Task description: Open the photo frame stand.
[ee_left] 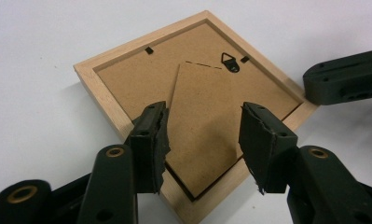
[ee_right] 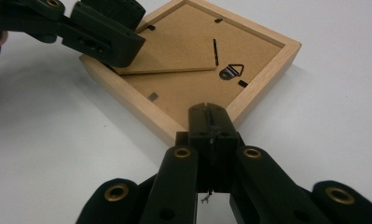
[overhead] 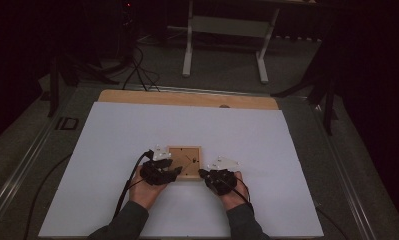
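Wooden frame (ee_left: 104, 81) (face-down) lies between left gripper (ee_left: 204, 144) fingers (ee_left: 151, 135).

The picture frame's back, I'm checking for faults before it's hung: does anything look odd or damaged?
Yes. The fold-out stand flap on the frame is lifted clear of the backing board, not flush. The left gripper pads look torn and ragged.

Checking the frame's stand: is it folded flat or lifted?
Lifted: the stand angles up off the frame back, its free edge raised.
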`<state>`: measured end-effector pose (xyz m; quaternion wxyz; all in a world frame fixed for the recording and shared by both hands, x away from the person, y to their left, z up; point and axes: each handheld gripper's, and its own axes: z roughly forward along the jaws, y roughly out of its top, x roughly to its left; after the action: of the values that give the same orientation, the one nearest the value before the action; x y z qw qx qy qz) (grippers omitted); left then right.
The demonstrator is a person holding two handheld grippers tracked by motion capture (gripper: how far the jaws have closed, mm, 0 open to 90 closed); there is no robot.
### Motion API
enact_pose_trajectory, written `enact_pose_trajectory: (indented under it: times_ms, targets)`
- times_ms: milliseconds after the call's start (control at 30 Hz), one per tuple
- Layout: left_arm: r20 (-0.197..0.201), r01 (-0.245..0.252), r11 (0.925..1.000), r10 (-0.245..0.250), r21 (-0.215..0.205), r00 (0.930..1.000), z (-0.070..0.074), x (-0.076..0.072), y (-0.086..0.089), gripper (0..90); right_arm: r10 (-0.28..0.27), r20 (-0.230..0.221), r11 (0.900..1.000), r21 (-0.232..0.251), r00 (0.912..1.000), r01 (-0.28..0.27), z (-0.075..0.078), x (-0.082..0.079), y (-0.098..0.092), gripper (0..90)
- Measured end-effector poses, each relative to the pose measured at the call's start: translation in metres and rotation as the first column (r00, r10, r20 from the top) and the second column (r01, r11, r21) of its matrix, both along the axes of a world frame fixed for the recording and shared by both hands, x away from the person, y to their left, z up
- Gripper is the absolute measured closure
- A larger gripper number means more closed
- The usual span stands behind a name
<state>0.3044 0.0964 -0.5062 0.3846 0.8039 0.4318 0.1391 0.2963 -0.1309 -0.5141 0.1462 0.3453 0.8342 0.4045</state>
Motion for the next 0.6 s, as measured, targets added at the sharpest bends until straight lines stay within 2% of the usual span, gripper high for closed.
enact_pose_trajectory:
  times_ms: [300, 600]
  targets:
    - [-0.005, 0.014, 0.9986, -0.014, 0.052, 0.9999, -0.0030, 0.0016, -0.0043, 48.6, 0.003, -0.002, 1.000, 0.004, 1.0000, -0.003, -0.0002, 0.0004, 0.0000, 89.8]
    - [-0.008, 0.014, 0.9974, -0.014, 0.071, 0.9999, -0.0029, 0.0034, -0.0066, 49.7, 0.003, 0.001, 1.000, 0.002, 1.0000, -0.003, -0.0003, 0.0003, 0.0002, 89.8]
